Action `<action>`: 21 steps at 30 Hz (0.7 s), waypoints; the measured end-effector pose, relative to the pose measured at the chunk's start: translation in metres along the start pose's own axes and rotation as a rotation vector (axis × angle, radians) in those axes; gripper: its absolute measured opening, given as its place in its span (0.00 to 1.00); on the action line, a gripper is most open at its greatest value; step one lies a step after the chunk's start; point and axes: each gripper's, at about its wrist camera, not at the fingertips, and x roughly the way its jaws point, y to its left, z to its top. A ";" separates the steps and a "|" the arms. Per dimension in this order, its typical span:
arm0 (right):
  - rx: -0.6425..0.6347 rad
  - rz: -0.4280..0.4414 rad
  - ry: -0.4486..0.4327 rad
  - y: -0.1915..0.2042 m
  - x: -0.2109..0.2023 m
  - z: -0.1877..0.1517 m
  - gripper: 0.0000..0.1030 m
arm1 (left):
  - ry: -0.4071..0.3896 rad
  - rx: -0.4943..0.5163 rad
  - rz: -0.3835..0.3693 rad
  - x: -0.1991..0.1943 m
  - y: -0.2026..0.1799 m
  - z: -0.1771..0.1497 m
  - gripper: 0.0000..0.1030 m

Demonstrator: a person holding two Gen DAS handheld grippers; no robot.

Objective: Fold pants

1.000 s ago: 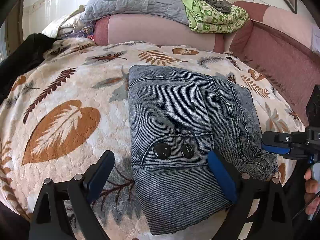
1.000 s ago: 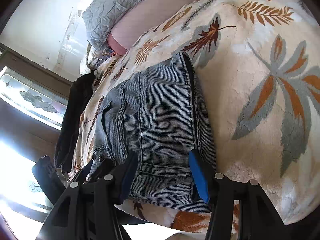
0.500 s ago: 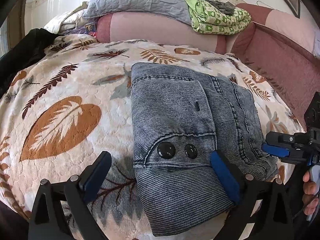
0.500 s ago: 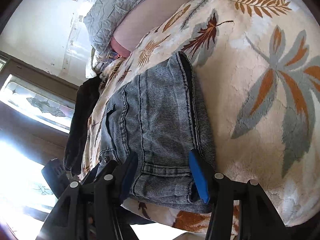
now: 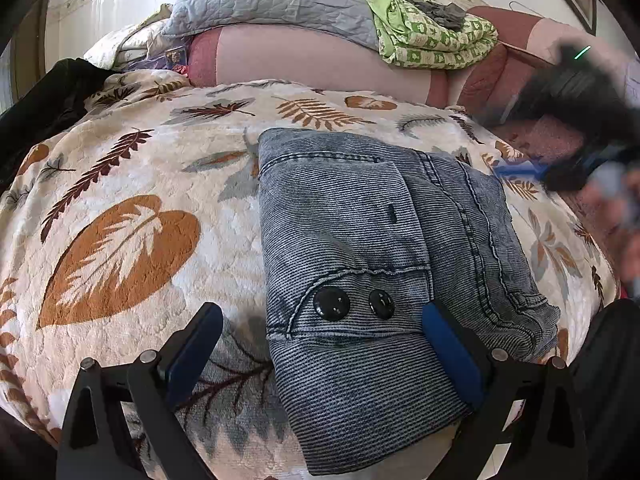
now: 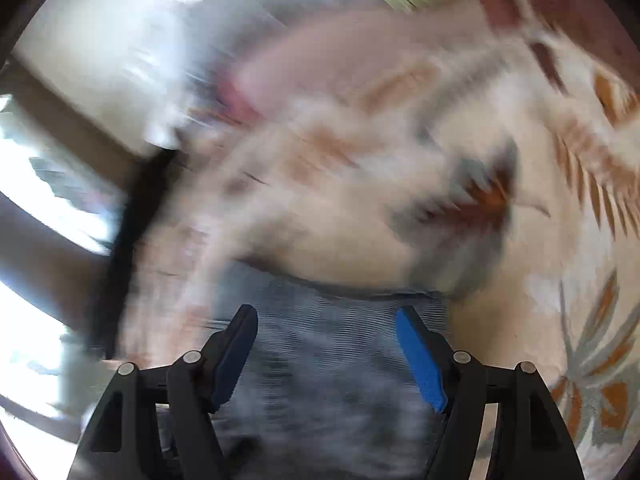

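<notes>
Folded blue denim pants (image 5: 360,240) lie on a leaf-patterned blanket (image 5: 120,200), with two black buttons facing the near edge. My left gripper (image 5: 320,316) hangs wide open over the near end of the fold. Its right finger is above the denim, its left finger above the blanket, and it grips nothing. In the left wrist view my right gripper (image 5: 560,160) is a dark blur at the pants' far right side, off the cloth. Seen from its own camera, the right gripper (image 6: 325,314) has its jaws opening. Blurred pants (image 6: 328,380) lie under it, not pinched.
A grey quilted pillow (image 5: 272,0) and a folded green patterned cloth (image 5: 432,44) rest on a pink bolster (image 5: 300,64) at the back. A dark garment (image 5: 40,104) lies at the left edge. A maroon padded side (image 5: 560,136) runs along the right, with a person's blurred hand (image 5: 624,216).
The right gripper has lifted off the near right corner of the pants and swung toward their far right side, with its jaws wider. The left gripper and the pants have stayed put.
</notes>
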 end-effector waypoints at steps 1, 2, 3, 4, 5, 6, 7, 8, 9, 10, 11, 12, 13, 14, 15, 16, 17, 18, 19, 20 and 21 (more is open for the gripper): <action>0.010 -0.010 0.124 -0.011 0.030 -0.006 0.73 | 0.001 0.003 -0.004 0.000 0.000 0.000 0.98; -0.043 -0.012 0.069 -0.011 0.031 -0.013 0.71 | 0.001 0.006 -0.002 0.001 -0.001 0.000 0.98; -0.061 -0.020 0.061 -0.007 0.027 -0.015 0.71 | -0.002 0.007 -0.002 0.000 -0.001 0.000 0.98; -0.074 -0.038 0.046 -0.002 0.020 -0.016 0.71 | -0.001 0.007 -0.002 0.000 0.000 0.000 0.98; -0.060 -0.044 0.044 0.001 0.015 -0.017 0.71 | -0.001 0.005 -0.004 0.000 0.000 0.000 0.99; -0.035 -0.040 0.045 0.001 0.010 -0.018 0.71 | 0.002 0.001 -0.006 0.001 0.001 0.000 0.99; -0.029 -0.020 0.034 0.003 0.002 -0.019 0.71 | 0.005 -0.003 -0.006 0.001 0.001 0.000 1.00; -0.040 0.001 0.010 0.008 -0.008 -0.019 0.71 | 0.006 -0.005 -0.007 0.001 0.002 0.000 1.00; -0.056 0.024 -0.030 0.014 -0.021 -0.022 0.71 | 0.005 -0.005 -0.007 0.002 0.002 0.000 1.00; -0.059 0.041 -0.052 0.016 -0.028 -0.025 0.71 | 0.004 -0.006 -0.007 0.002 0.002 0.000 1.00; -0.053 0.061 -0.063 0.015 -0.031 -0.030 0.71 | 0.004 -0.007 -0.007 0.002 0.002 0.000 1.00; -0.039 0.073 -0.041 0.009 -0.026 -0.036 0.72 | 0.005 -0.009 -0.010 0.002 0.003 0.000 1.00; -0.026 0.059 0.011 0.004 -0.013 -0.039 0.77 | 0.006 -0.012 -0.013 0.003 0.004 0.000 1.00; -0.007 0.052 0.100 -0.005 0.007 -0.043 0.78 | 0.009 -0.015 -0.017 0.003 0.004 0.000 1.00; -0.006 0.073 0.104 -0.011 0.014 -0.047 0.78 | 0.013 -0.013 -0.017 0.004 0.004 0.000 1.00; 0.004 0.092 0.064 -0.011 0.005 -0.048 0.77 | 0.005 -0.014 -0.012 0.003 0.003 0.000 1.00; 0.019 0.092 0.058 -0.010 -0.002 -0.048 0.77 | 0.002 -0.008 -0.007 0.002 0.003 -0.001 1.00; 0.039 0.086 0.040 -0.008 -0.011 -0.048 0.77 | -0.002 -0.004 -0.004 0.001 0.002 -0.001 1.00; 0.044 0.087 0.017 -0.006 -0.019 -0.049 0.77 | -0.003 -0.005 -0.005 0.002 0.002 -0.001 1.00; 0.035 0.106 -0.006 -0.003 -0.028 -0.051 0.77 | -0.001 -0.008 -0.008 0.001 0.003 -0.002 1.00; 0.018 0.146 -0.029 0.002 -0.036 -0.056 0.77 | 0.000 -0.012 -0.010 0.001 0.003 -0.002 1.00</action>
